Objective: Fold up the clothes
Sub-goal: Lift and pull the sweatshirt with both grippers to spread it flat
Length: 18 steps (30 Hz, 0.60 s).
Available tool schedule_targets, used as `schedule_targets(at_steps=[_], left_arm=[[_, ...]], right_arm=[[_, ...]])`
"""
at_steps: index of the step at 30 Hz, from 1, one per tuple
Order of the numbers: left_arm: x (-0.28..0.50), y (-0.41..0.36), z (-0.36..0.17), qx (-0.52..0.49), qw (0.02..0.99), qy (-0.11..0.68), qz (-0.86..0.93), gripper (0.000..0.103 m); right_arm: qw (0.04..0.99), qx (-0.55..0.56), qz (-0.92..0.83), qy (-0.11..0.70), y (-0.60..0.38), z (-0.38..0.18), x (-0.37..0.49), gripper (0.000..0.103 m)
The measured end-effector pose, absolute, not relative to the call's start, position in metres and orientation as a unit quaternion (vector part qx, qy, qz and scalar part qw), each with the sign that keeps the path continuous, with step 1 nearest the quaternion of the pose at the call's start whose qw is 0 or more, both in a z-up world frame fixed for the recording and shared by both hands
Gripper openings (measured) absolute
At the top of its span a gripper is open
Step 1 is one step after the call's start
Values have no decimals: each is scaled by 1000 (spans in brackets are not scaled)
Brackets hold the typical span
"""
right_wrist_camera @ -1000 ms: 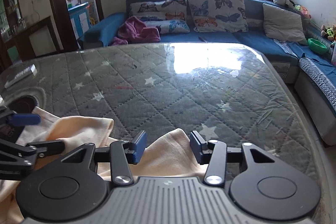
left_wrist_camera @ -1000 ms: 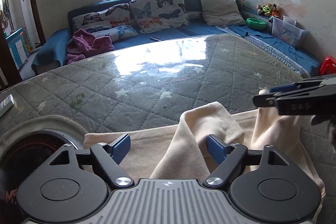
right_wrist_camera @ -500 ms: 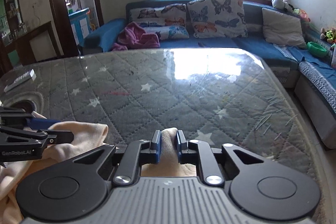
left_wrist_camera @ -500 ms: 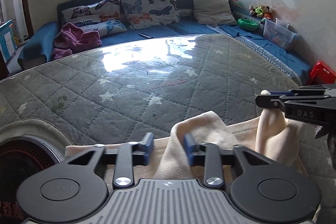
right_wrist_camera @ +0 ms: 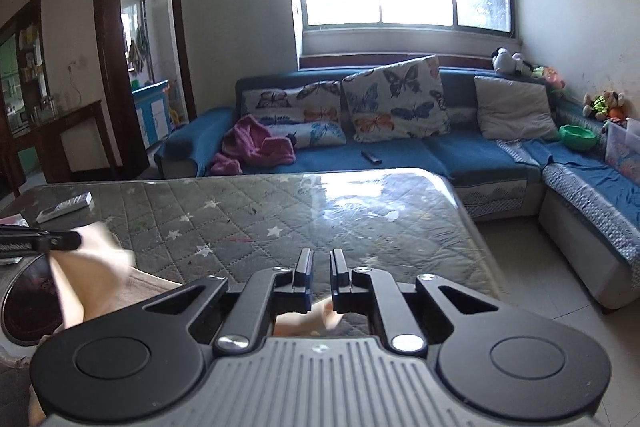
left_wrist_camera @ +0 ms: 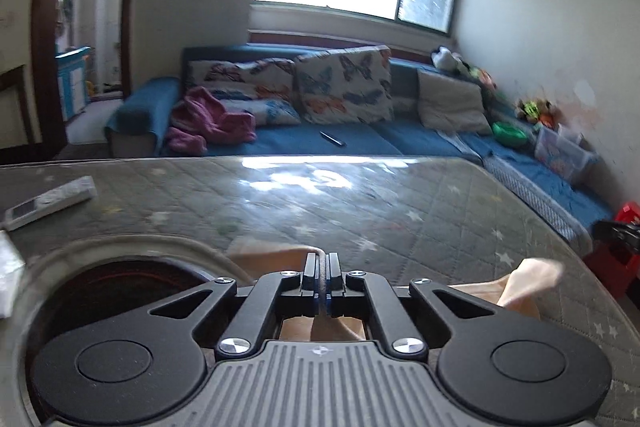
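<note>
A cream cloth (left_wrist_camera: 520, 285) hangs lifted above the grey quilted table (left_wrist_camera: 360, 211). My left gripper (left_wrist_camera: 321, 267) is shut on a fold of the cloth, which shows below the fingers. In the right wrist view my right gripper (right_wrist_camera: 320, 265) is nearly closed, with a cloth fold (right_wrist_camera: 308, 319) pinched low between the fingers. The left gripper's tip (right_wrist_camera: 60, 241) shows there at the left, holding up a hanging corner of cloth (right_wrist_camera: 92, 275). Most of the cloth is hidden under both grippers.
A white remote (left_wrist_camera: 48, 201) lies at the table's left. A dark round recess (left_wrist_camera: 104, 291) sits at the near left. A blue sofa (right_wrist_camera: 400, 147) with butterfly cushions and a pink garment (right_wrist_camera: 256, 147) stands behind. Bare floor (right_wrist_camera: 532, 267) lies right of the table.
Both grippers have risen with the cloth pinched, and the views now look higher across the room. The left gripper has closed fully; a second ago both grippers were open.
</note>
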State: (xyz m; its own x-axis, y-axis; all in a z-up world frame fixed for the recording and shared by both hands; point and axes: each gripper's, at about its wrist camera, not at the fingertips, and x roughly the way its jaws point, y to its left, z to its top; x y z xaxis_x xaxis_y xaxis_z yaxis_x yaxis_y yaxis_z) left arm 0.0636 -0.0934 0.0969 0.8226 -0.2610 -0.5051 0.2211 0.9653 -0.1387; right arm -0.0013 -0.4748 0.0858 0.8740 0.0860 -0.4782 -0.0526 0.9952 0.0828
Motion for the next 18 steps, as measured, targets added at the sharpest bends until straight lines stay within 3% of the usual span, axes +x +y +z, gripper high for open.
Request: schedule_targets(at_steps=[12, 18], left_arm=[[-44, 29, 107, -109, 964, 242, -10, 3], [-79, 53, 88, -127, 955, 266, 27, 3]], right_arm=[[959, 33, 5, 283, -502, 75, -44, 10], [942, 64, 39, 327, -488, 40, -11, 23]])
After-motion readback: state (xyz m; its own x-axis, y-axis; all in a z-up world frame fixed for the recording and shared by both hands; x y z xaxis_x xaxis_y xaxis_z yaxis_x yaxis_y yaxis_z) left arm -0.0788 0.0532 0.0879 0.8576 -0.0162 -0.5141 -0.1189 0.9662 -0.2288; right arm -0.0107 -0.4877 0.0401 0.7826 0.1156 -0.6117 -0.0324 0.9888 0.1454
